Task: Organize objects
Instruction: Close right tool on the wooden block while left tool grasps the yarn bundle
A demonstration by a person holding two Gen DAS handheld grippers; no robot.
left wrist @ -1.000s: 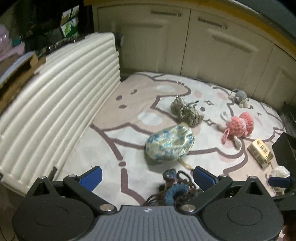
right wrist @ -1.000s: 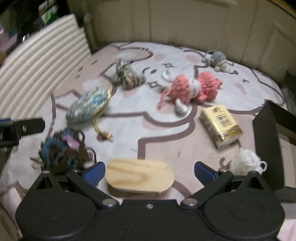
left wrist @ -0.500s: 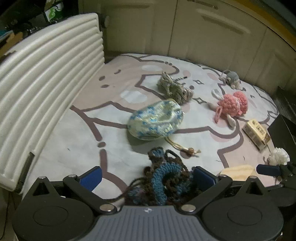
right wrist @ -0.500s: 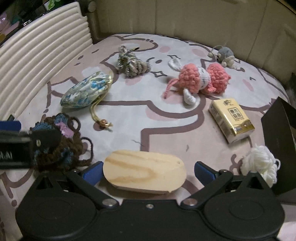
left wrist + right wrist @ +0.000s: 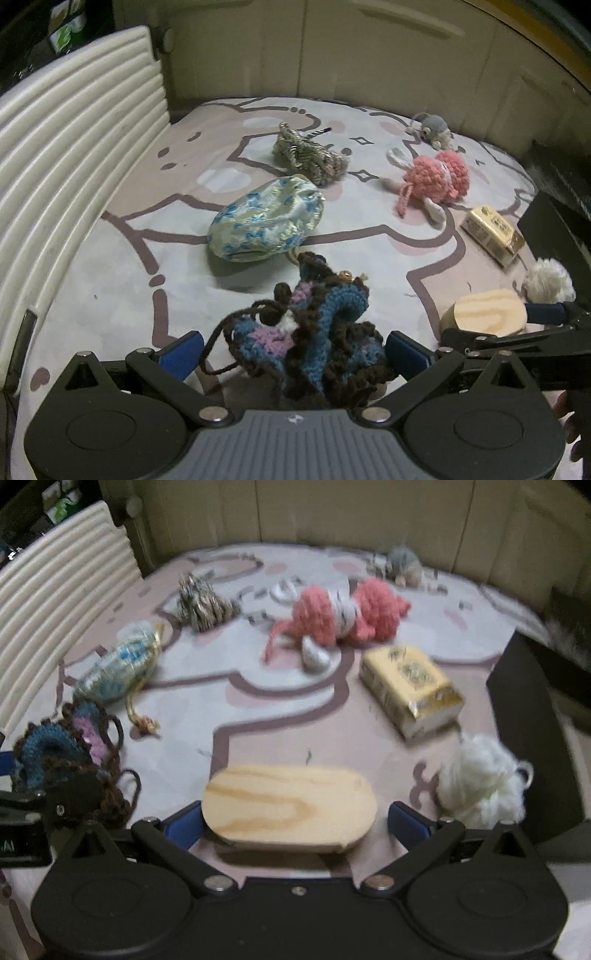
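The left tongs [image 5: 293,352] are held wide apart around a brown, blue and lilac crocheted pouch [image 5: 314,332], which sits between the blue pads without being clamped. The right tongs [image 5: 295,825] are likewise spread, with an oval wooden block [image 5: 290,806] lying between them on the patterned mat [image 5: 221,694]. Beyond the pouch, a blue-flowered drawstring bag [image 5: 266,221] is seen. A pink knitted toy [image 5: 347,614], a yellow box [image 5: 412,685] and a white yarn tuft [image 5: 482,777] are spread farther right.
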